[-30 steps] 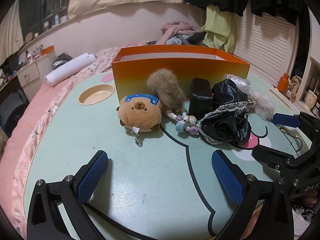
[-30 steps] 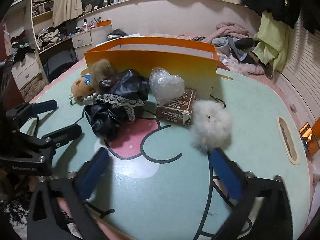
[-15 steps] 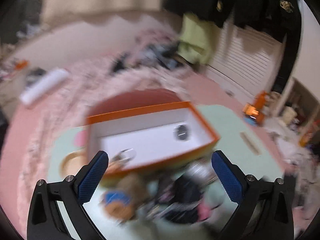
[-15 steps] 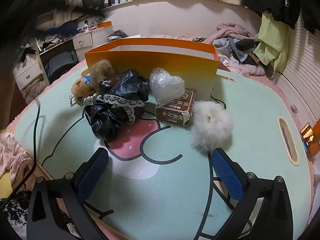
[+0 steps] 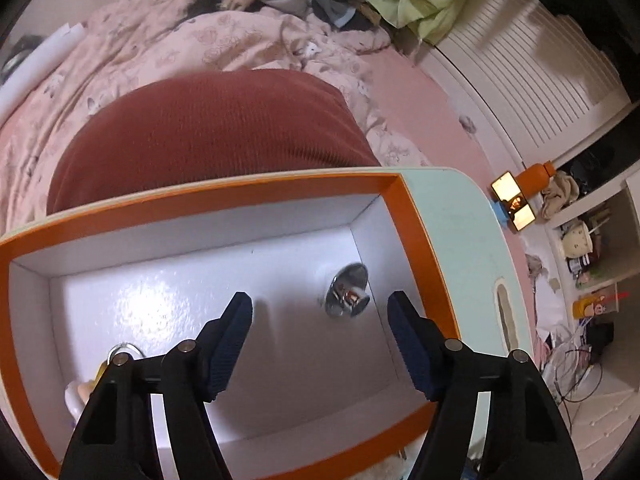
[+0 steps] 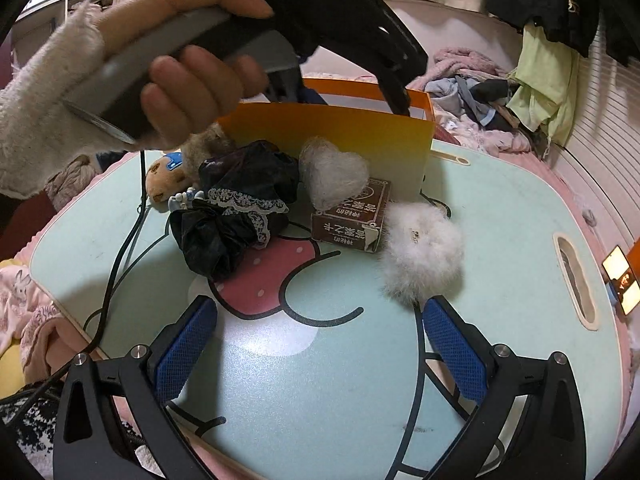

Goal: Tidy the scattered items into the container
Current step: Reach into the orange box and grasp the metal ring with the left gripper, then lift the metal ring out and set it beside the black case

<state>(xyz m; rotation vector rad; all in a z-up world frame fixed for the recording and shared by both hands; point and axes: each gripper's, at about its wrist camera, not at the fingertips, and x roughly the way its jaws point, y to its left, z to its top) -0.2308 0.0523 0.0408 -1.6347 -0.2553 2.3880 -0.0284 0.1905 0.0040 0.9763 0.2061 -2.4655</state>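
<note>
Scattered items are seen heaped on the mint-green counter (image 6: 500, 216) against the near wall of the orange box (image 6: 332, 140): a black lace-trimmed cloth (image 6: 236, 216), a heart wrapped in clear film (image 6: 334, 174) resting on a brown printed carton (image 6: 352, 220), a white fluffy pompom (image 6: 420, 258) touching the carton's corner, and a brown plush toy (image 6: 168, 178) partly hidden behind the cloth; a string of pale beads (image 6: 186, 198) is glimpsed between plush and cloth.

From the left wrist view the box (image 5: 420, 232) is looked into from above; its white floor is largely bare; a shiny metal piece (image 5: 346, 290) lies near the right-hand wall, and a small ring with a pale, yellowish charm (image 5: 92, 376) lies at the lower left, half covered by the claw's frame. The left claw (image 5: 320, 312) is held over the box interior, its jaws closing at a middling width, with nothing between them; the metal piece is seen through the gap, on the floor below. Beyond the box a rust-red cushion (image 5: 212, 136) and pink bedding (image 5: 180, 52) are visible.

In the right wrist view the person's left hand (image 6: 188, 64), in a fuzzy white sleeve (image 6: 44, 108), is seen gripping the left claw's handle above the box. The right claw (image 6: 320, 332) is held low over the counter, jaws wide and empty, the pompom just beyond its right finger.
</note>
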